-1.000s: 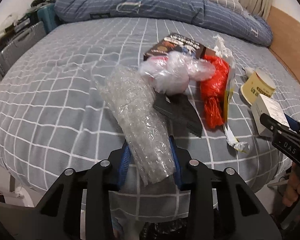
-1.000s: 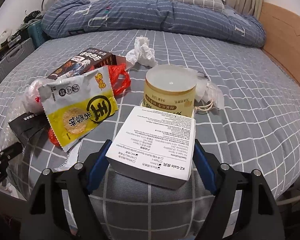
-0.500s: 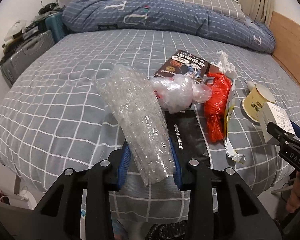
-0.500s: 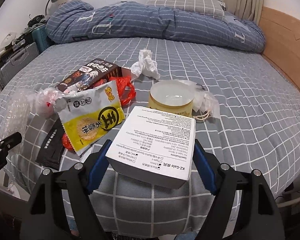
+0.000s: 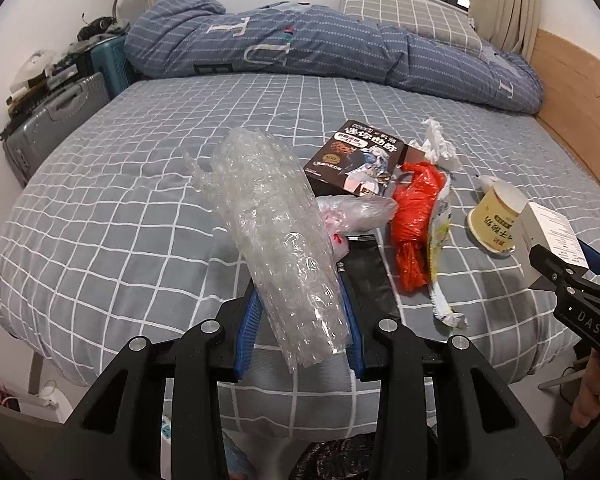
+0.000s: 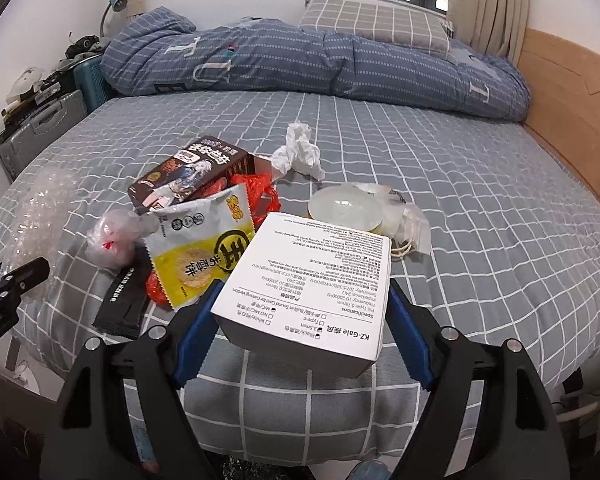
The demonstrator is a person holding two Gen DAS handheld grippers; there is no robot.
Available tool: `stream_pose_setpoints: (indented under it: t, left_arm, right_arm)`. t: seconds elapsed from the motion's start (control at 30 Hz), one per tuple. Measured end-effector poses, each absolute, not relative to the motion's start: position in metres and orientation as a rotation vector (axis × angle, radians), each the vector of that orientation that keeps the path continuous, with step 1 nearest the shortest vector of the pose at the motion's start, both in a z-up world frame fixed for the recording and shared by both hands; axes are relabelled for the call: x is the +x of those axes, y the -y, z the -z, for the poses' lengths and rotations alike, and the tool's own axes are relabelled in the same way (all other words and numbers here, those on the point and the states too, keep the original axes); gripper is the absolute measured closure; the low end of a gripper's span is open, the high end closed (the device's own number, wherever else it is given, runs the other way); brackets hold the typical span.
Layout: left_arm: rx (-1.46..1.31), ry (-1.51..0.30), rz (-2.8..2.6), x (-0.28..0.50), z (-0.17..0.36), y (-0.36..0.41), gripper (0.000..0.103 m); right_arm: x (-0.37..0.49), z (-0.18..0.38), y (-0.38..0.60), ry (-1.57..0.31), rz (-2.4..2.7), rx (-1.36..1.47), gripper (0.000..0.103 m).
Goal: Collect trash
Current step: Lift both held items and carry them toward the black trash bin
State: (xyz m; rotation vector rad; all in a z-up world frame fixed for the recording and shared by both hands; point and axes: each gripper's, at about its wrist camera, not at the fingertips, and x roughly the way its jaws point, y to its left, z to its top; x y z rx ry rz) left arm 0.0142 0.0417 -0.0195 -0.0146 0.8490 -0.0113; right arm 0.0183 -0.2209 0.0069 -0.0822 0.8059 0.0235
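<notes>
The left gripper (image 5: 300,320) is squeezing a bubble-wrap roll (image 5: 276,240) between half-closed jaws, above the bed's (image 5: 120,200) near edge. The right gripper (image 6: 300,328) is clamping a white box (image 6: 312,280) with jaws spread wide. Only the left view is showing a hand (image 5: 596,396) under that gripper; only the right view is showing the yellow snack bag's (image 6: 200,248) face. Lying on the bed: one dark carton (image 6: 188,172), one tissue (image 6: 300,152), one cup (image 6: 344,208).

L gripper (image 5: 300,328): jaws clamped on load, tilted down.
R gripper (image 6: 300,328): jaws wide, clamped on load, tilted down.
</notes>
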Motion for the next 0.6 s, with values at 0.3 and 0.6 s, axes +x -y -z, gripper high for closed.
stream_pose_setpoints:
  t: [0.3, 0.6]
  left_arm:
    - [-0.040, -0.831, 0.049, 0.007, 0.010, -0.033, 0.067]
    - [-0.039, -0.819, 0.070, -0.006, 0.010, -0.020, 0.067]
  right_arm:
    - [0.002, -0.024, 0.223, -0.759, -0.027, -0.069, 0.028]
    - [-0.030, -0.031, 0.225, -0.729, -0.034, -0.074, 0.028]
